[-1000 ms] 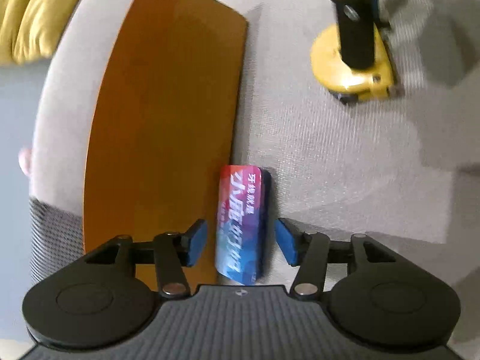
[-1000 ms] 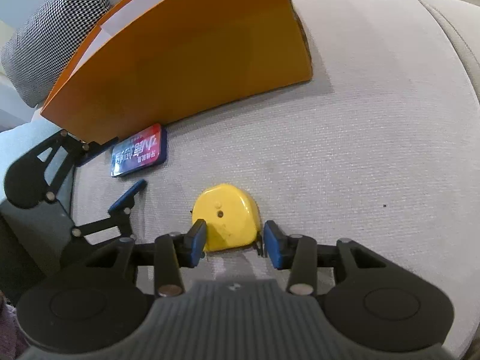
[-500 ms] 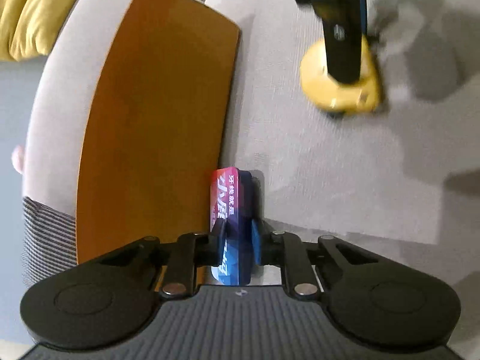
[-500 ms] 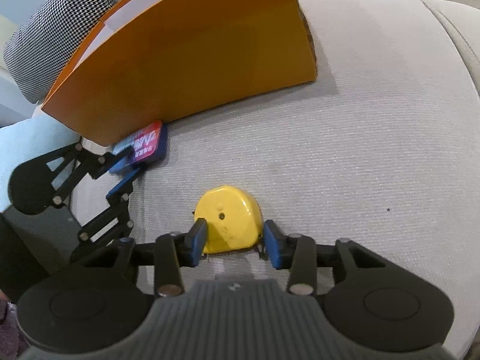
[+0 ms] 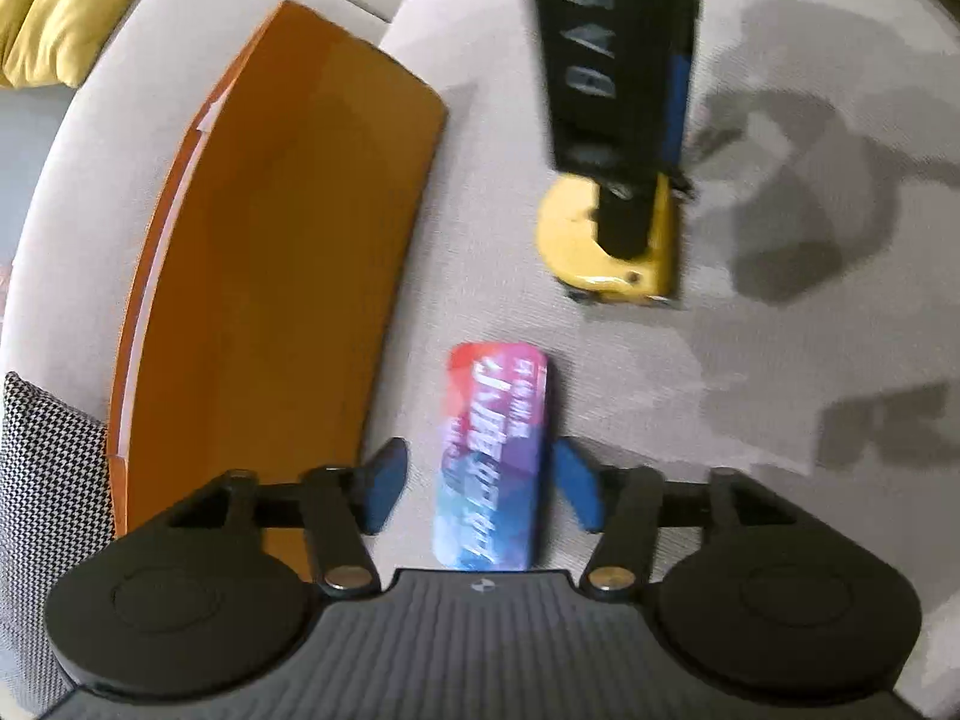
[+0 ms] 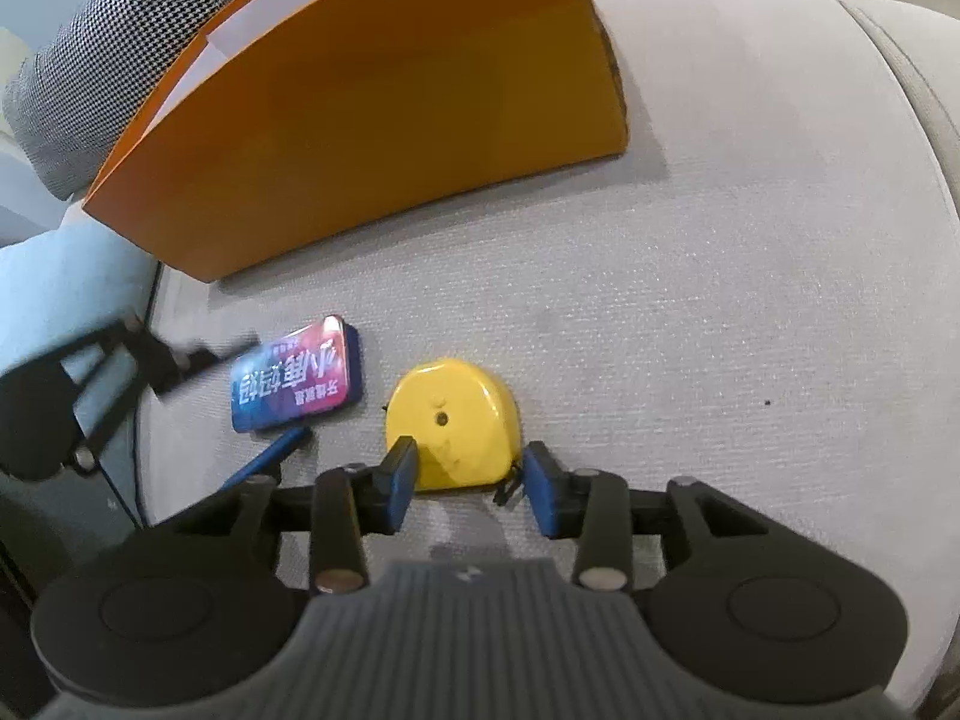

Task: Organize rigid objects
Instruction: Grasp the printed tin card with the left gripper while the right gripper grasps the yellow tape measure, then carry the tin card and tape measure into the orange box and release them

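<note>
Left tongs [image 5: 477, 489] just reopened around tin [image 5: 492, 462], right tongs [image 6: 471, 489] straddling tape measure [image 6: 450, 420]

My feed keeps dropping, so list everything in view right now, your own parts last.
Box: one, orange, standing on the sofa behind the small items.
Tin: one, red, purple and blue with white lettering, flat on the seat, apart from the box.
Tape measure: one, yellow, on the seat beside the tin.
Sofa: one, pale grey.
Checked cushion: one, black and white, behind the box.
Yellow cushion: one, far corner.
Left tongs: one, black with blue pads, have just been opening, tin between them, not gripped.
Right tongs: one, black with blue pads, astride the tape measure; whether they grip it is unclear.
</note>
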Demonstrator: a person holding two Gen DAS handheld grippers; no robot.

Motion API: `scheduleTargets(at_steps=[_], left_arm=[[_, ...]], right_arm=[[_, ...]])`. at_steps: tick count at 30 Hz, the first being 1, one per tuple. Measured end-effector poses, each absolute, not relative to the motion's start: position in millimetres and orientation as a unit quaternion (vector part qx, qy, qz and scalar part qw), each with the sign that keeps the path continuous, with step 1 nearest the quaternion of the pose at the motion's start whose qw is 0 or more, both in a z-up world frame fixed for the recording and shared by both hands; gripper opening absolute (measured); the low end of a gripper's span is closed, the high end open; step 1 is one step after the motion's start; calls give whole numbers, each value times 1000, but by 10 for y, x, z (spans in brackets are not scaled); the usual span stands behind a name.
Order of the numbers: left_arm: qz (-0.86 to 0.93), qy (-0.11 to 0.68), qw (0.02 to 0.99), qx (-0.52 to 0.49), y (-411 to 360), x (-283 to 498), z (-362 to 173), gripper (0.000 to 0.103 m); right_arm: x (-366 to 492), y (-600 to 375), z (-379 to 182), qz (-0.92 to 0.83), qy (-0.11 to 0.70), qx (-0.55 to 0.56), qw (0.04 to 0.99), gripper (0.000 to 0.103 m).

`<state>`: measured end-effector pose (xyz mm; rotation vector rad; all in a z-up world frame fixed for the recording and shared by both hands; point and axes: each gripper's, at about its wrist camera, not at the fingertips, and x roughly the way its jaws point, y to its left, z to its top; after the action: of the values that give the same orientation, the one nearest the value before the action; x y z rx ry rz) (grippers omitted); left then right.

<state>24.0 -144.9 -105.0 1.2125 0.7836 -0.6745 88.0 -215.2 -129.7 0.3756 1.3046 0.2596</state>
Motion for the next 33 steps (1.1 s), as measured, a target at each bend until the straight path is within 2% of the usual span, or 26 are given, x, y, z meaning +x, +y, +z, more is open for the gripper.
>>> scheduleTargets(at_steps=[5, 7, 9, 11, 13, 19, 27, 33], left_arm=[[-325, 389, 711, 488, -1343, 412, -931, 78], [-332, 405, 715, 464, -1320, 502, -932, 79], [-336, 423, 723, 431, -1223, 628, -937, 78], [-338, 444, 731, 392, -1142, 718, -914, 73], [-341, 468, 739, 344, -1040, 834, -910, 60], [-322, 479, 762, 292, -920, 804, -848, 53], [-300, 457, 788, 282, -932, 699, -502, 51], [-299, 432, 814, 246, -860, 725, 5, 51]], right_arm=[[901, -1900, -1270, 128, 605, 120, 777, 59], [917, -1803, -1270, 127, 606, 97, 779, 62], [945, -1711, -1284, 123, 606, 76, 782, 62], [963, -1658, -1301, 120, 604, 58, 786, 62], [977, -1616, -1308, 113, 602, 47, 789, 59], [992, -1643, -1282, 111, 599, 54, 791, 56], [974, -1959, -1006, 121, 575, 69, 806, 56], [972, -2120, -628, 134, 546, 81, 823, 56]])
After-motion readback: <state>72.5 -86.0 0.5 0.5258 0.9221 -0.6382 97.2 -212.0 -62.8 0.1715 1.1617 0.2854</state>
